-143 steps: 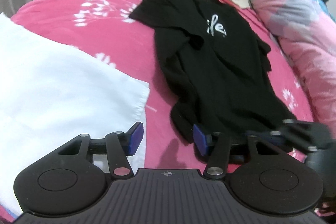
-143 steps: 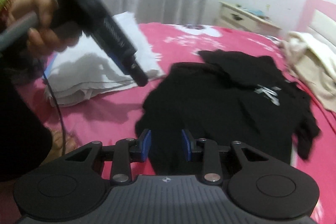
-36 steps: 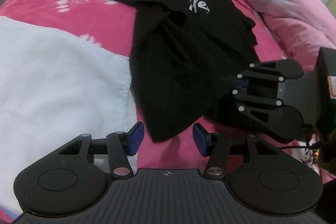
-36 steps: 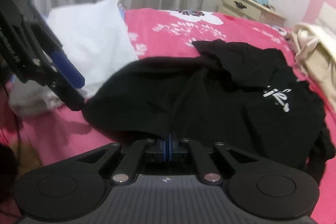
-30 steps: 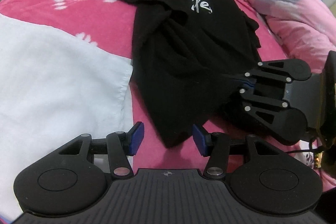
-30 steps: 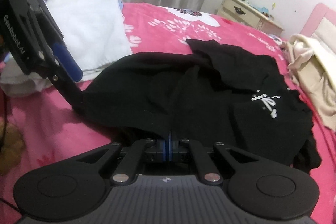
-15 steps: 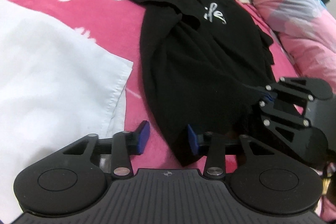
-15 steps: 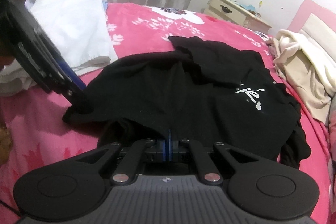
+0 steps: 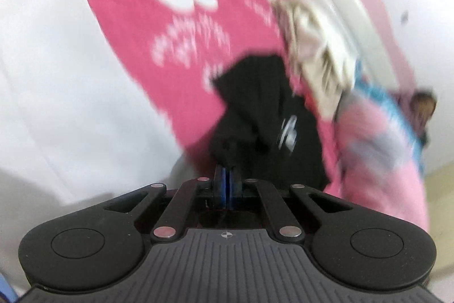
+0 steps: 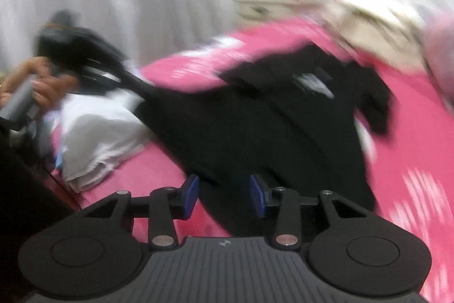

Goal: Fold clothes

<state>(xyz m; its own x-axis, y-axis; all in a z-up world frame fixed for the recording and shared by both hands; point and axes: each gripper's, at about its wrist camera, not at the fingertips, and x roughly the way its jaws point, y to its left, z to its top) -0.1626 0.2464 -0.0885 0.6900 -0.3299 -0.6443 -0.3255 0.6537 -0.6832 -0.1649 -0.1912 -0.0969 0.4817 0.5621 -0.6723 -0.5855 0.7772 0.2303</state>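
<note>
Both views motion-blurred. Left tool (image 9: 226, 185) w/ blue pads pressed together, clamped on a bunched edge of the black T-shirt (image 9: 266, 115); cloth drawn up taut from the pink floral bedspread (image 9: 176, 47) toward the pads. Right tool (image 10: 224, 193) w/ pads (image 10: 190, 193) spread apart, nothing between them, poised just above the T-shirt's near hem (image 10: 241, 161). T-shirt mostly on the bedspread, white print (image 10: 313, 83) facing up, one corner stretched off toward a hand (image 10: 39, 84) gripping the other tool's handle, left of the T-shirt in right-wrist view. White folded cloth (image 10: 96, 138) just beside the T-shirt on that side. Cream clothes pile (image 9: 317, 56) beyond the T-shirt, near the headboard. Pink quilt (image 9: 377, 149) right of the T-shirt.
</note>
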